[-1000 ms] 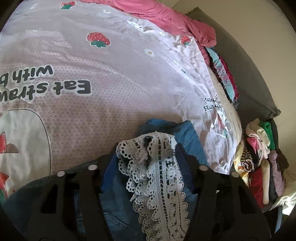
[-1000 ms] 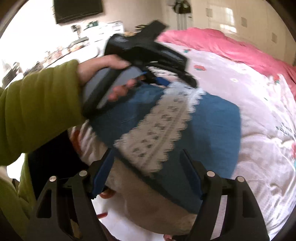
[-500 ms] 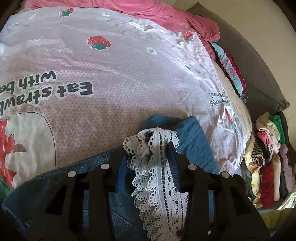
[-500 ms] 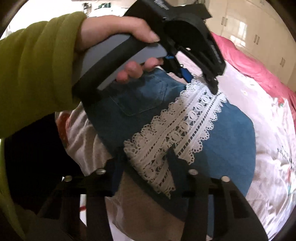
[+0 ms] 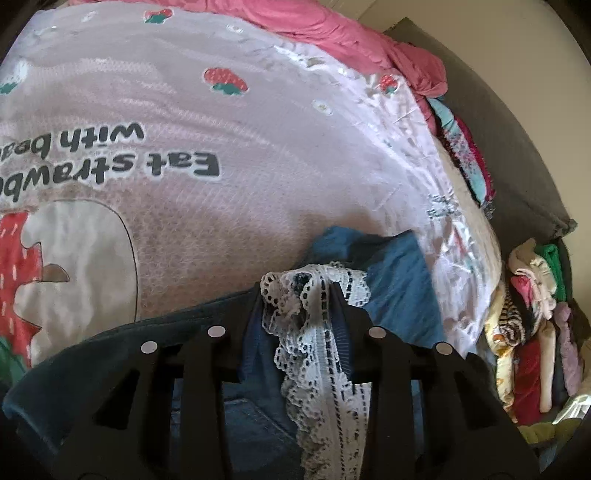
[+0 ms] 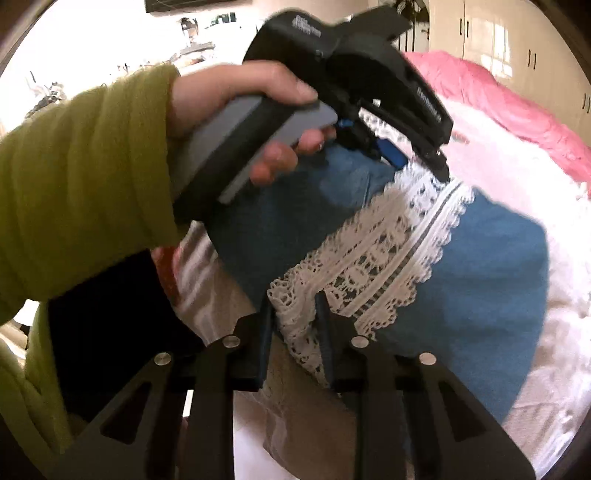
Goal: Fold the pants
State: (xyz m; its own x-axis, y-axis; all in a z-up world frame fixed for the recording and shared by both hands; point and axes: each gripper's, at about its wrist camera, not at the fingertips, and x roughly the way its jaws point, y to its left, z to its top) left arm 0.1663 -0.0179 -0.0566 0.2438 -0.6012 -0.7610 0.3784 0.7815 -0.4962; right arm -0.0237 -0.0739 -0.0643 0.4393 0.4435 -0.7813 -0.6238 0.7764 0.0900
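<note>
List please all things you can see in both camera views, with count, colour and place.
pants: one, blue denim, held above the bed between both tongs
lace trim: one strip, white, along the pants, pinched at both ends
bed cover: one, pale pink with strawberries and dark lettering, under the pants
blanket: one, pink, at the far edge of the bed
clothes pile: many pieces, mixed colours, right of the bed
wardrobe: one, cream, behind the bed
sleeve: one, olive green, on the left arm
left hand: one, gripping the grey handle
left tongs: black, shut on the lace
right tongs: black, shut on the lace
</note>
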